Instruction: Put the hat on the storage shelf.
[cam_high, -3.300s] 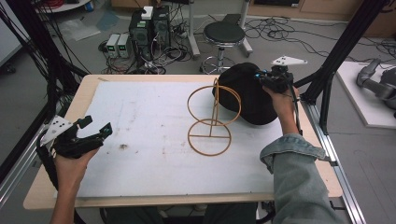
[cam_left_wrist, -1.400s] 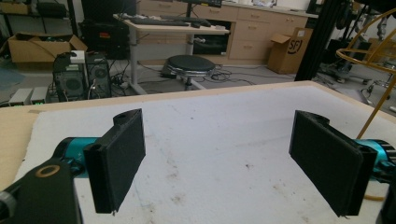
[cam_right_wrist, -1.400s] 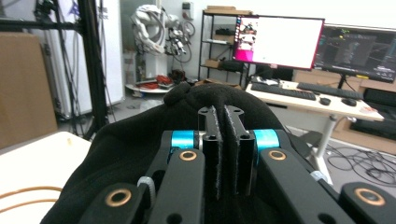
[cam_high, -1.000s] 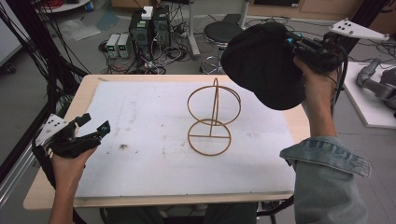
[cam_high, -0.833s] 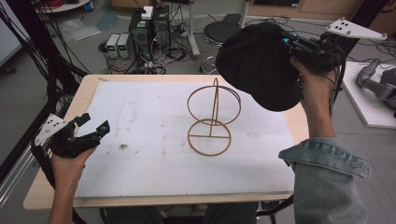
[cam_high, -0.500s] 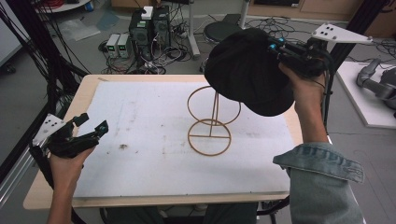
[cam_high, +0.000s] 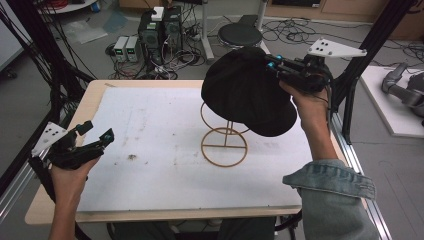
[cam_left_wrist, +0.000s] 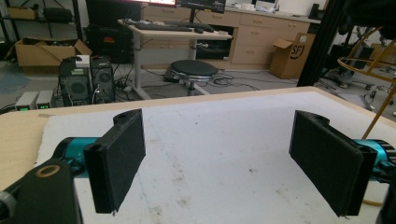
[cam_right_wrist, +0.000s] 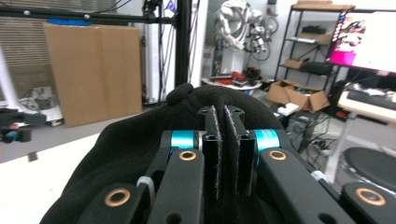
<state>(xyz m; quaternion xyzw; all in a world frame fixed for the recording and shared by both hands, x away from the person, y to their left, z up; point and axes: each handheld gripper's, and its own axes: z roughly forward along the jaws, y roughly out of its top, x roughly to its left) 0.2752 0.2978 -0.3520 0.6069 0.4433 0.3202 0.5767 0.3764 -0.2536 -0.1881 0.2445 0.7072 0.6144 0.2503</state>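
A black cap (cam_high: 245, 92) hangs in the air over the top ring of a gold wire stand (cam_high: 224, 145), whose round base rests on the white mat (cam_high: 150, 150). My right gripper (cam_high: 272, 62) is shut on the black cap's edge; in the right gripper view the jaws pinch the black cap (cam_right_wrist: 140, 135) at my right gripper (cam_right_wrist: 222, 114). Over the mat's left edge my left gripper (cam_high: 97, 132) is held open with nothing in it. Between the wide-apart jaws of my left gripper (cam_left_wrist: 219, 158) lies bare mat, and the stand (cam_left_wrist: 373, 70) shows at the right.
The wooden table (cam_high: 90, 105) carries the white mat, with a small dark stain (cam_high: 131, 157) left of centre. Black frame posts (cam_high: 360, 60) stand at the right. A stool (cam_high: 240, 35), computer boxes (cam_high: 155, 27) and cables lie on the floor behind.
My right gripper lifted the cap from beside the stand, raised it high at the right, then carried it left and down over the stand's top. My left gripper stayed in place.
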